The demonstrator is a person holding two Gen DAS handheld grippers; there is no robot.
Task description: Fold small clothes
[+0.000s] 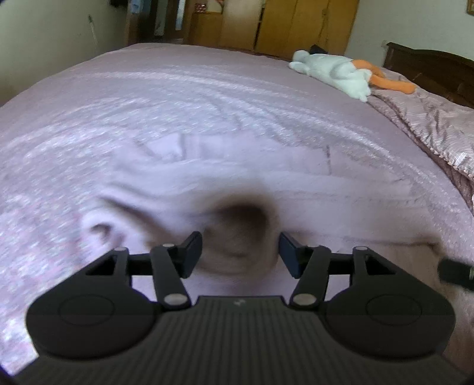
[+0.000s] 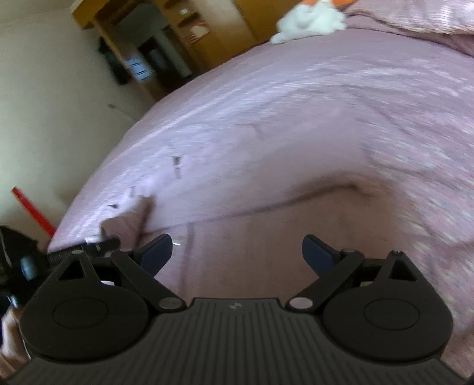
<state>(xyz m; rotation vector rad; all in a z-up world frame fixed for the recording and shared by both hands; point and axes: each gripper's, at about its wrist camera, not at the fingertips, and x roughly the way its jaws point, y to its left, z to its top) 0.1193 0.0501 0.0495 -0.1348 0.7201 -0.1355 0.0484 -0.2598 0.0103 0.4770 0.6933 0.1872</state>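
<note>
The work surface is a bed (image 1: 207, 97) covered by a pale mauve textured bedspread (image 2: 296, 97) that fills most of both views. A small garment (image 1: 225, 177) of nearly the same pale lilac lies flat on the bedspread just ahead of both grippers; motion blur softens its outline, so its exact type cannot be told, though one rounded opening with a dark interior faces the left wrist camera. The left gripper (image 1: 240, 251) hovers low over that opening with its jaws parted wide and nothing between them. The right gripper (image 2: 237, 254) hovers over the garment's flat panel, jaws spread wider and likewise empty. A white and orange plush toy (image 1: 334, 72) rests at the far side of the bed, beside a rumpled quilt (image 1: 429, 124). A dark wooden headboard (image 1: 429, 68) stands behind it. Wooden wardrobes (image 1: 296, 23) and cream walls (image 2: 44, 103) bound the room.
</note>
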